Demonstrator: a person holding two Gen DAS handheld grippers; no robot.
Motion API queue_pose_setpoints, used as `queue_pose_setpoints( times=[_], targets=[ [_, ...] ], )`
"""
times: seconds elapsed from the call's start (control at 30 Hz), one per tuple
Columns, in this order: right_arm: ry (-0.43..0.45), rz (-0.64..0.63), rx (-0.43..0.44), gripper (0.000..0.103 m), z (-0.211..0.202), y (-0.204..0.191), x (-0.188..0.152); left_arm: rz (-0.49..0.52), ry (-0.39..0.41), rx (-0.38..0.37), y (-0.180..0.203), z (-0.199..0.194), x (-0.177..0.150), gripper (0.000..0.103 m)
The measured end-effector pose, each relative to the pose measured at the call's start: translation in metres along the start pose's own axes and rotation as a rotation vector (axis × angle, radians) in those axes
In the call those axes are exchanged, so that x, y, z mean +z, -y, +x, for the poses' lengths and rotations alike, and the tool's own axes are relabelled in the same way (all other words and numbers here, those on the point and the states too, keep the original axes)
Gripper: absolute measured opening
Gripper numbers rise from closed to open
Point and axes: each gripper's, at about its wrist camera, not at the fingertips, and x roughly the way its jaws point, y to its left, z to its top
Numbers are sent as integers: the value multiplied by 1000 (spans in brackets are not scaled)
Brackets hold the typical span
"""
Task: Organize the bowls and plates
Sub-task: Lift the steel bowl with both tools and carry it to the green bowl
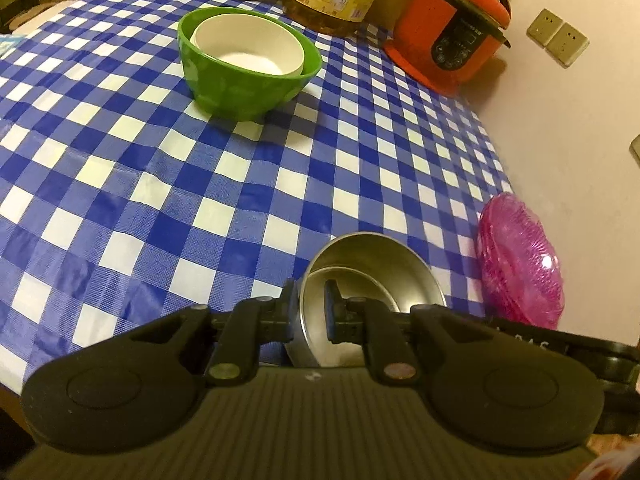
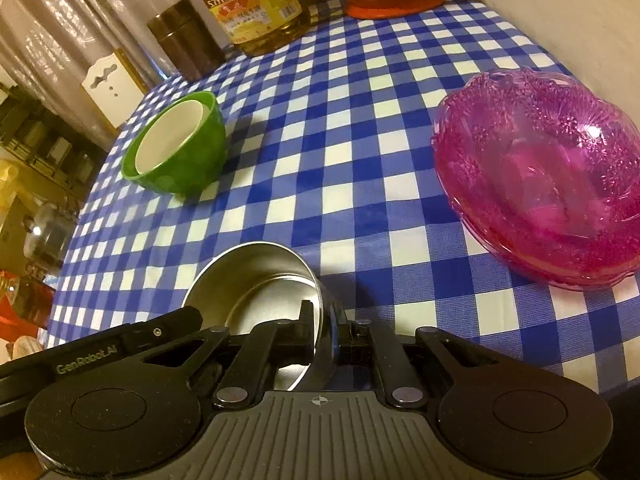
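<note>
Ahead of both grippers on the checked tablecloth [image 1: 200,208] sit the pink dish [image 2: 540,196], off to your right, and the green bowl [image 1: 248,68] with a white bowl [image 1: 248,46] nested inside, farther off left. Your left gripper [image 1: 314,306] and right gripper [image 2: 324,326] are each clamped nearly shut on opposite rim walls of the steel bowl [image 2: 256,280]; keep both pinches firm and level. I'd judge it belongs nested in a stack, so lower it squarely.

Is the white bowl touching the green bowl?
Touching. The left wrist view shows the white bowl nested inside the green bowl, leaning against its far rim.
</note>
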Motion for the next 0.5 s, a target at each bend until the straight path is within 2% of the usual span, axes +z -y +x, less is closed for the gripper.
queue_pose_setpoints(
  times=[0.23,0.5],
  targets=[
    [5,-28,-5,8,0,-1,-6,6,-18,6,-4,3,-6,6],
    [13,-40,-9,7,-1,-4,-8,0,-12,1,-5,-3,-6,5]
  ],
)
